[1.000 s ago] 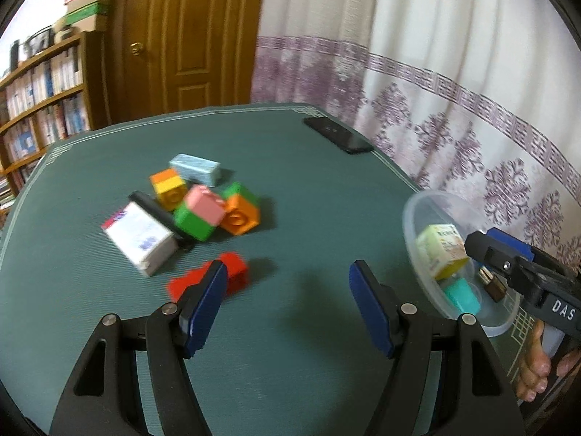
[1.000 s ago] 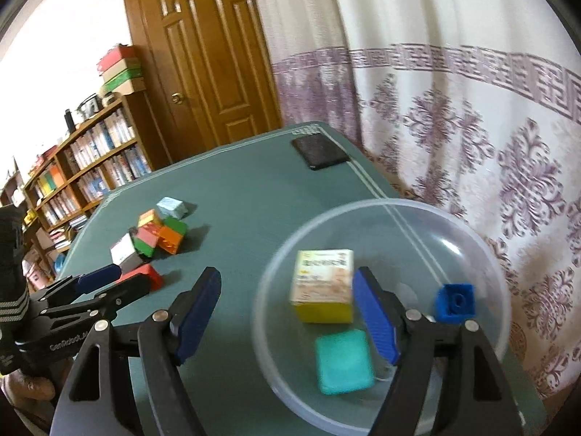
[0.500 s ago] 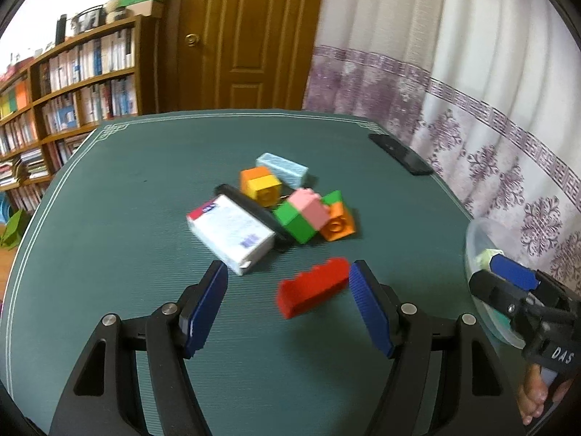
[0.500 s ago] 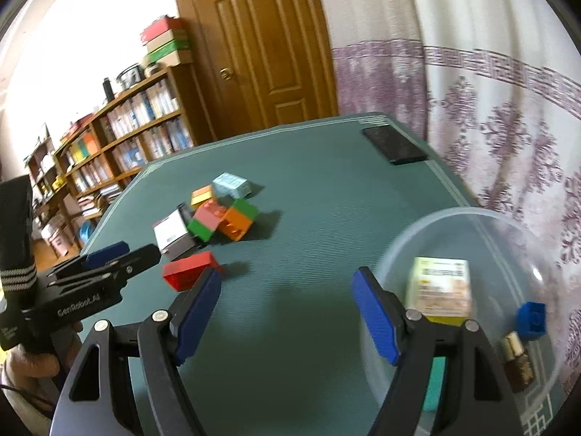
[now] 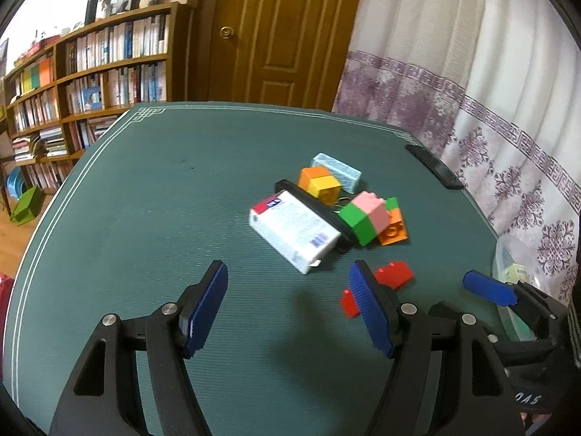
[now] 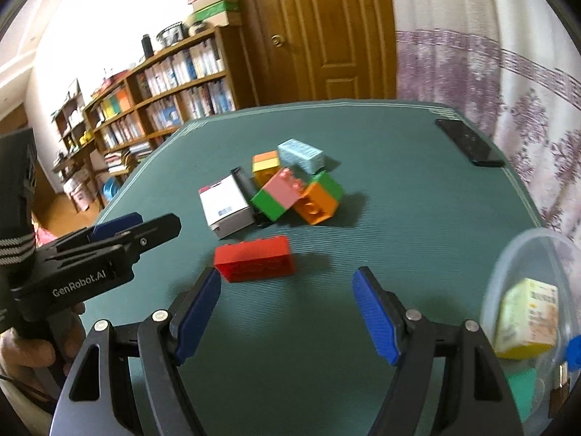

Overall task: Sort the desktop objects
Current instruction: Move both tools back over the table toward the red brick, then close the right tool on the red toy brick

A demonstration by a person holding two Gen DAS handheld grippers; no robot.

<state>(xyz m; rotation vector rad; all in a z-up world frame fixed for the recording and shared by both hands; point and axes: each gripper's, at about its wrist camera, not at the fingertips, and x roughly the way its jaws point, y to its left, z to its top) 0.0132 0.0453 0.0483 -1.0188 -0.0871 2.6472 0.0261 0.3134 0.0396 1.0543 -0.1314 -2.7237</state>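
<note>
Green ribbed matting covers the table (image 6: 417,189), edged with pale lines at its far left corner, and both grippers hang above its near edge with nothing in them. At the left of the right wrist view the left gripper (image 6: 120,223) shows side-on, a hand (image 6: 32,345) wrapped round its handle; in its own view its blue pads (image 5: 205,309) stand well apart over bare mat. Just past it, toward the middle of the table, a white carton (image 5: 294,234) lies flat against a black bar (image 5: 312,205). Behind them sit an orange-and-yellow block (image 5: 319,185) and a pale blue box (image 5: 337,170), and to the right a pink-and-green block (image 6: 281,194) leans on an orange-and-green one (image 6: 319,200) (all packed into one touching cluster). A red brick (image 6: 254,263) lies alone nearer the front edge, just ahead of the right gripper (image 6: 287,312), whose fingers are spread wide and touch nothing. A black phone (image 6: 468,141) rests at the far right edge. At the near right corner a clear plastic bowl (image 6: 515,254) holds a yellow-green carton (image 6: 528,318), a blue block (image 6: 573,354), a teal piece (image 6: 523,387), and a small dark item too blurred to name.
</note>
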